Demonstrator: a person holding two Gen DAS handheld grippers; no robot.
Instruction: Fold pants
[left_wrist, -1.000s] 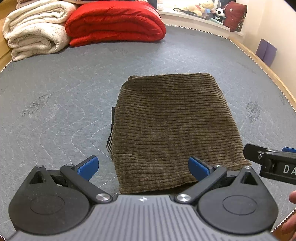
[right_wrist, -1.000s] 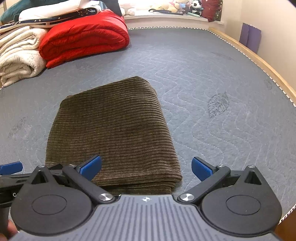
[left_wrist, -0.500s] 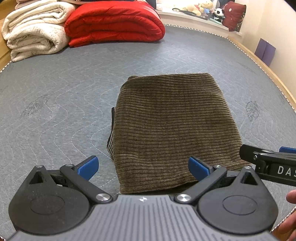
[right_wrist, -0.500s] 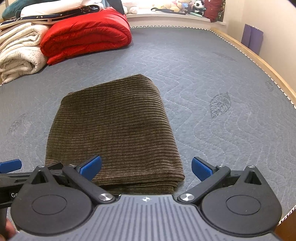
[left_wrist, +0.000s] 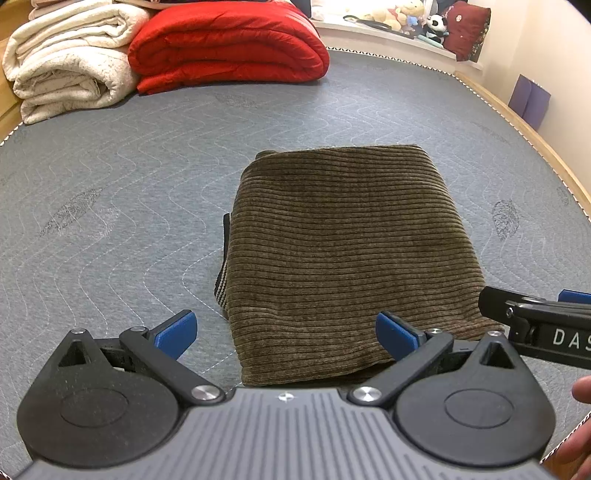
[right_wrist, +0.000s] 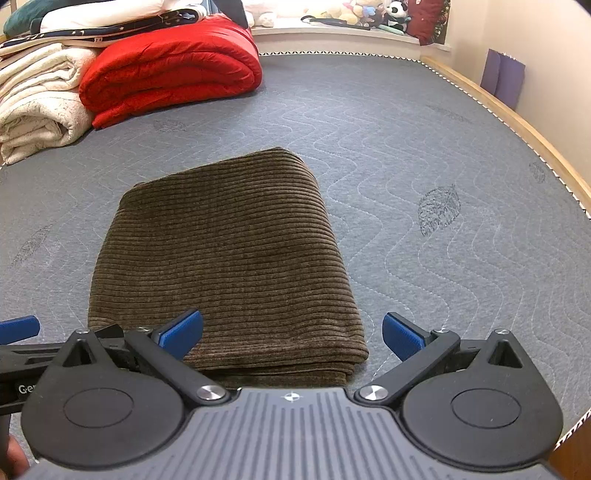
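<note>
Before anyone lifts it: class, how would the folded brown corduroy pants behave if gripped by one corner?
The folded brown corduroy pants are soft stacked layers, so they would probably droop and unfold. The ribbed fabric looks grippy, unlikely to slip. They cannot roll.

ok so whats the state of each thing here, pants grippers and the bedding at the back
brown corduroy pants: folded into a compact rectangle, lying flat on the mattress, not gripped
left gripper: open, holding nothing, at the pants' near edge
right gripper: open, holding nothing, at the pants' near edge
red comforter: folded thick, at the far end of the mattress
cream blanket: folded, beside the red comforter
</note>
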